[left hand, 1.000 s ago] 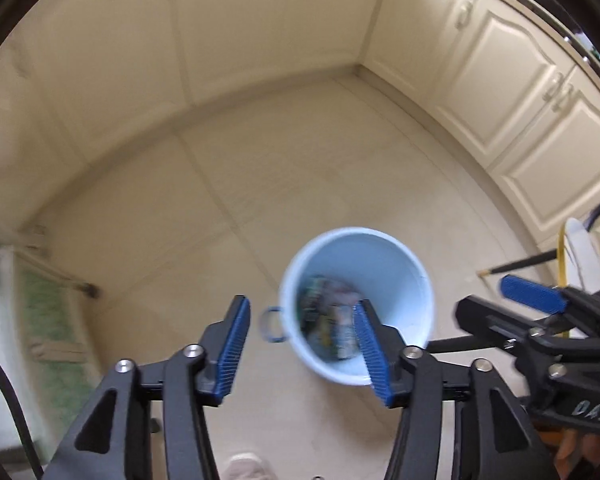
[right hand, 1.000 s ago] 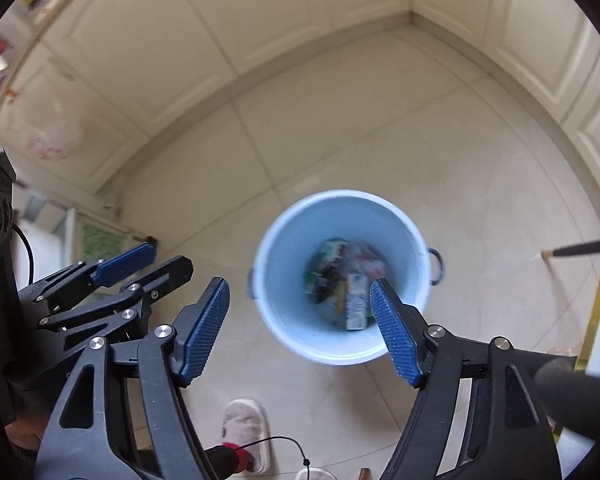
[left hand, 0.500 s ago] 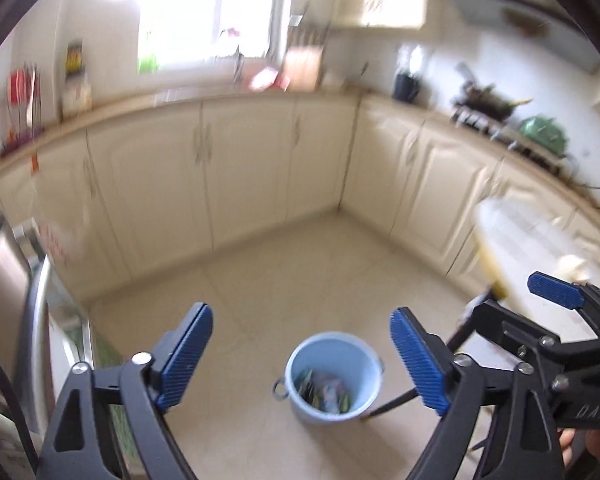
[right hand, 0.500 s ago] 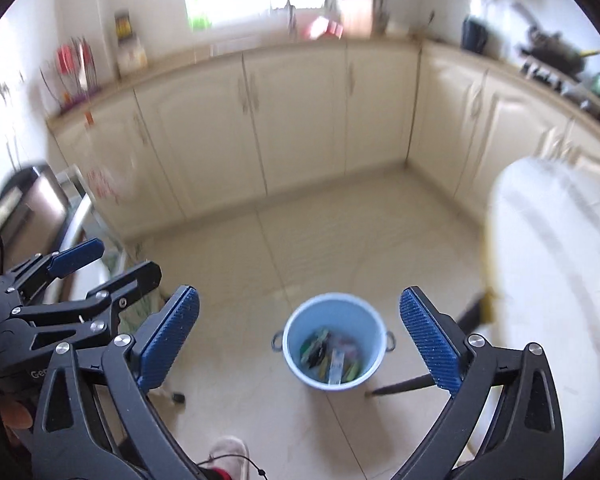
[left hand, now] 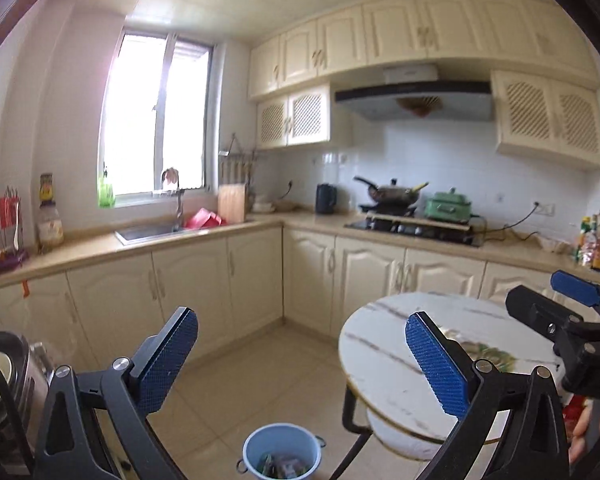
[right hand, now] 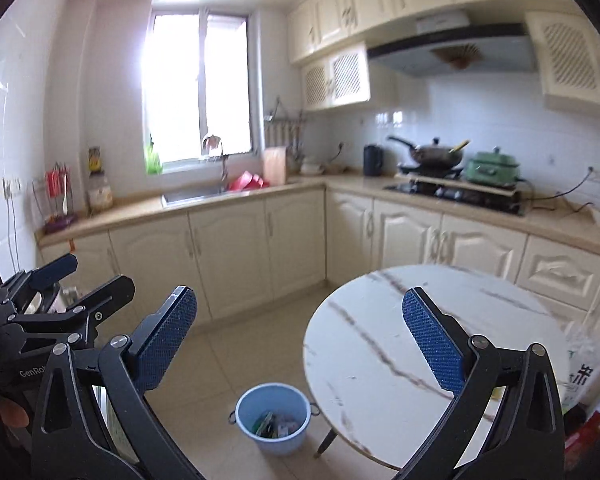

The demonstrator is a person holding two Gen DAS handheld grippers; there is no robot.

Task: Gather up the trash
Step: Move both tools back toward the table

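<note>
Trash in the round light-blue plastic bucket (right hand: 273,416) is lying as a small heap of wrappers, on the tiled floor just left of the round white marble-look bench (right hand: 412,344). Left tool (left hand: 300,364) is finishing opening with nothing between its blue pads; right tool (right hand: 300,340) is standing wide and empty. A white plastic bag (right hand: 588,364) is waiting at the bench's right edge; reaching carelessly across could, I judge, knock it off.

Bin (right hand: 274,420): light blue, round, two side handles, upright on floor, at table's eight o'clock.
Trash (right hand: 276,426): mixed wrappers, piled inside bin.
</note>
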